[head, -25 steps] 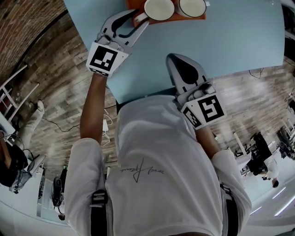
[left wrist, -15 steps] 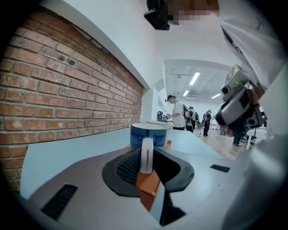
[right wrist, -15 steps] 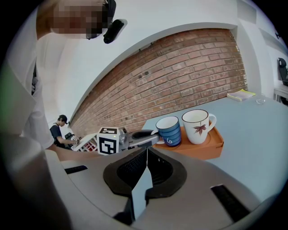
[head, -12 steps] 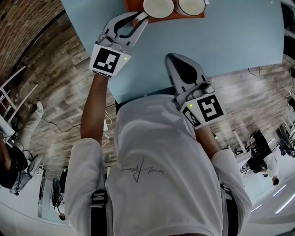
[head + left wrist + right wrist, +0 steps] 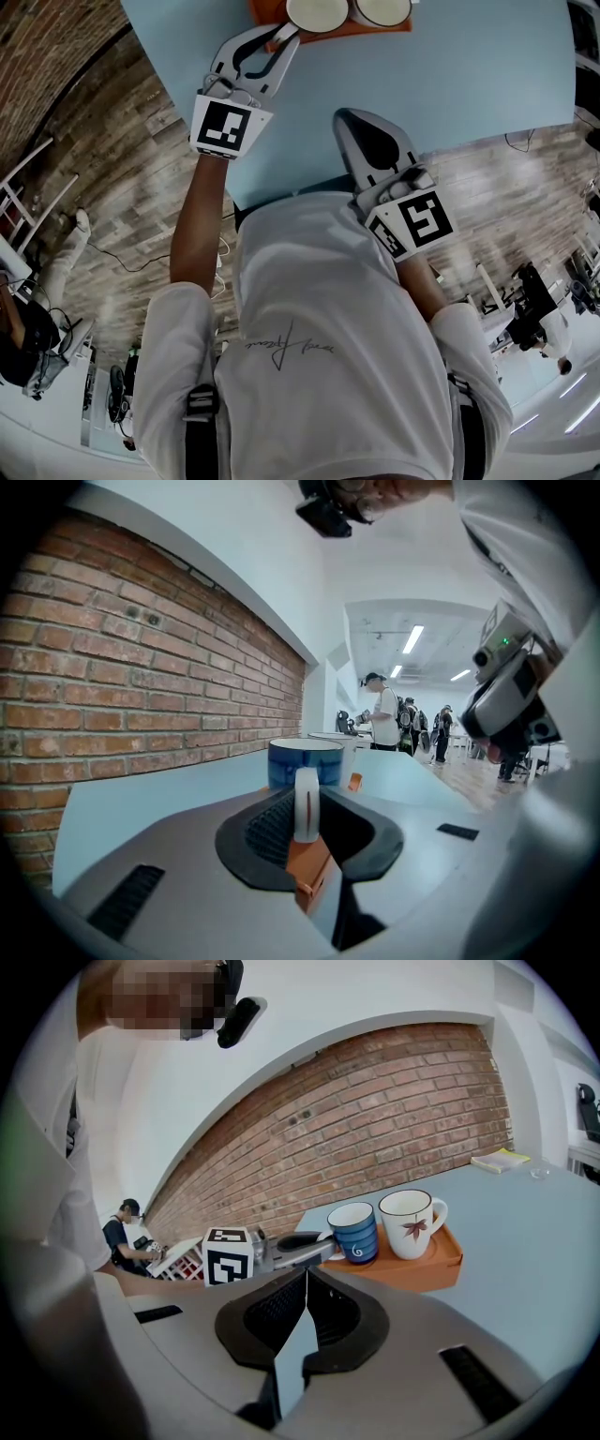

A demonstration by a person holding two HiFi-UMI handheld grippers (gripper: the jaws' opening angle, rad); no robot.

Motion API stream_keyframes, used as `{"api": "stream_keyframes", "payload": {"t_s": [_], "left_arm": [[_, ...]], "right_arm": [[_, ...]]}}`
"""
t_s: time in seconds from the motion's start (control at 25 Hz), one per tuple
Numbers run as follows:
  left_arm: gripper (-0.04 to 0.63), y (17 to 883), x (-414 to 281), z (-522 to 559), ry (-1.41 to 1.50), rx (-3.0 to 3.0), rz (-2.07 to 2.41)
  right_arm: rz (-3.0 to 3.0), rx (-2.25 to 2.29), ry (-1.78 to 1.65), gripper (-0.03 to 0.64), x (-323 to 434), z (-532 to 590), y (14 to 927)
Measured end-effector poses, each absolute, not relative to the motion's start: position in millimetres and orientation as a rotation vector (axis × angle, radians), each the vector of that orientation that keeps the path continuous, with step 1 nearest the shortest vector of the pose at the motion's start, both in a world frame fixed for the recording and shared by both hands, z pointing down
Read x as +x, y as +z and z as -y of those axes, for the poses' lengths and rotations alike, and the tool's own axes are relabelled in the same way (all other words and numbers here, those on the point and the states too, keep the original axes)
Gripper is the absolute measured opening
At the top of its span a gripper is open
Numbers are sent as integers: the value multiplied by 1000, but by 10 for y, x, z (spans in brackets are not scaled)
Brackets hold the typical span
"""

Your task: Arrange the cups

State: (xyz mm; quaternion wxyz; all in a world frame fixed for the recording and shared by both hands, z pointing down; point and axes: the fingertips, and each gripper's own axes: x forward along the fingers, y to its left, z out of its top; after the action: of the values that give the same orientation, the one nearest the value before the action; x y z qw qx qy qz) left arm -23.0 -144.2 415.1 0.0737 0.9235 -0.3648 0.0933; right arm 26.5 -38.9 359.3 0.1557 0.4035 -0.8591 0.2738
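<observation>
A blue striped cup and a white cup with a red leaf stand side by side on an orange tray on the pale blue table. From the head view both cups, blue and white, are cut off at the top edge. My left gripper reaches the blue cup from the left. Its jaws are closing, with the cup's white handle held between the pads. My right gripper rests low over the table's near part, shut and empty, well short of the tray.
A brick wall runs along the table's far side. A yellow-and-white flat thing and a small clear thing lie far back on the table. People stand in the room beyond. The table edge is close to the person's body.
The left gripper's jaws have narrowed round the blue cup's handle. The cups and tray sit slightly higher in the head view. The right gripper has kept still.
</observation>
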Motion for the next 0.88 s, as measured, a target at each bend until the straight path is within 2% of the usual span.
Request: {"api": "stream_keyframes", "payload": {"t_s": [0.88], "left_arm": [[57, 4089, -261, 1364, 223, 2709, 1180]], "right_arm": [[2465, 1192, 768, 21, 361, 281, 3577]]}}
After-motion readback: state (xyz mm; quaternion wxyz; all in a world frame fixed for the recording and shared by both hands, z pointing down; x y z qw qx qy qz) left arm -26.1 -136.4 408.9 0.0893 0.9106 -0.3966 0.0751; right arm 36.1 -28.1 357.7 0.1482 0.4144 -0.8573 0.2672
